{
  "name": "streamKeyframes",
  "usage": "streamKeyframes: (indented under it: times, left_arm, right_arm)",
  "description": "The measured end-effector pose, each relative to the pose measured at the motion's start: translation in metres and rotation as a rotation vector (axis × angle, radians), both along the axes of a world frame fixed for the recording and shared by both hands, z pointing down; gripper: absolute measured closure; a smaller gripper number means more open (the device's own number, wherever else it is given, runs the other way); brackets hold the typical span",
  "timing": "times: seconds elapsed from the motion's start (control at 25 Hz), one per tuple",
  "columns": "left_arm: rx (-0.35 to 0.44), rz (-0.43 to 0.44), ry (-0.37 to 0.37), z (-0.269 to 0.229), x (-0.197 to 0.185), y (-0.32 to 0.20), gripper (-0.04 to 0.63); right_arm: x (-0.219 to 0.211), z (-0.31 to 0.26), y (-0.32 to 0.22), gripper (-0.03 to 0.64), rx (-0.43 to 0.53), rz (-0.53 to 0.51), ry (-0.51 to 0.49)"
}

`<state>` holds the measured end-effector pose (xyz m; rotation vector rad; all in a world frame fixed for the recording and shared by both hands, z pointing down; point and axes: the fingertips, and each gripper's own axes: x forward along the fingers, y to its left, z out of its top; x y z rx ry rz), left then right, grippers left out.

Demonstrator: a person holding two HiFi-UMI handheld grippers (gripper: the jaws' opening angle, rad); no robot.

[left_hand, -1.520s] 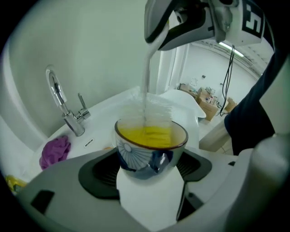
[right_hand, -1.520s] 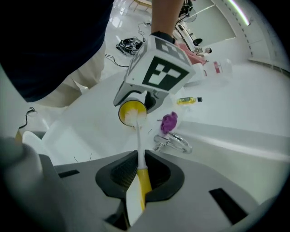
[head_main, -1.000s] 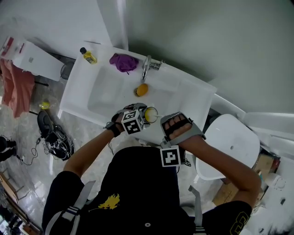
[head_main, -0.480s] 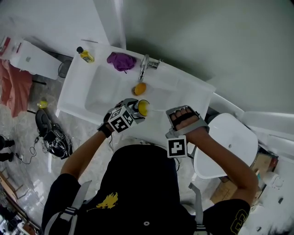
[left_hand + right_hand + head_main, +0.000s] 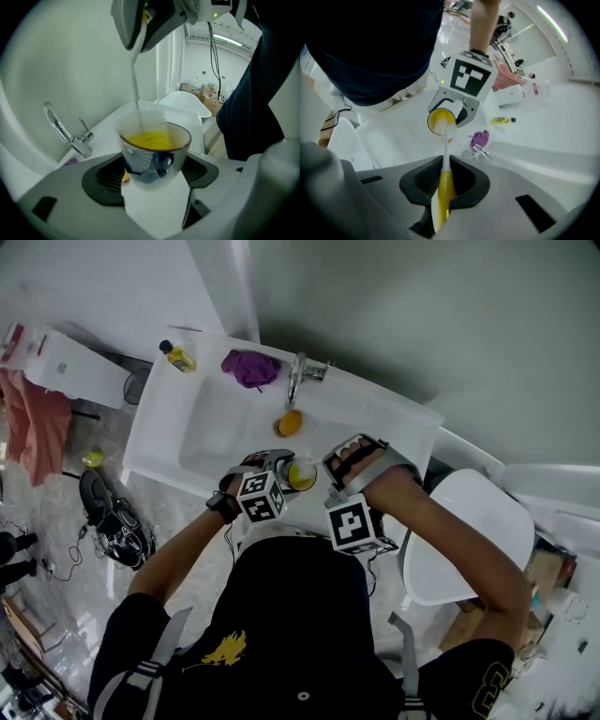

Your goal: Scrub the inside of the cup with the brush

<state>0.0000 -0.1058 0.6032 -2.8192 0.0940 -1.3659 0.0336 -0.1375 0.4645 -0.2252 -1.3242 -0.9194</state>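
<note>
- Between your left gripper (image 5: 154, 176)'s jaws, the cup (image 5: 157, 145) sits clamped; slacken your squeeze and it drops.
- Between your right gripper (image 5: 445, 171)'s jaws, the brush (image 5: 442, 187) handle is pinched, with the bristles ahead in the cup's mouth; a hard push could lever the cup loose.
- Only the left gripper view shows the bristles against the yellow inside; the head view hides them.

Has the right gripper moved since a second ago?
Yes: in the head view the right gripper has shifted toward the faucet, closer to the cup.
</note>
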Motion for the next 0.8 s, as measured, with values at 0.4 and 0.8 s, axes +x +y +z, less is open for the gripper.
streamKeyframes:
  times: [0.4,0.8]
  left_arm:
    - [-0.142,-0.310,0.084,0.018,-0.038,-0.031,0.207]
    - [-0.154,-0.561,0.428,-0.005,-0.036,-0.055,0.207]
  right_arm:
    - [0.021,0.065,0.031,0.563,-0.187,0.641,-0.435]
    - [0.040,0.074,0.062,0.562,-0.503,1.448,-1.172]
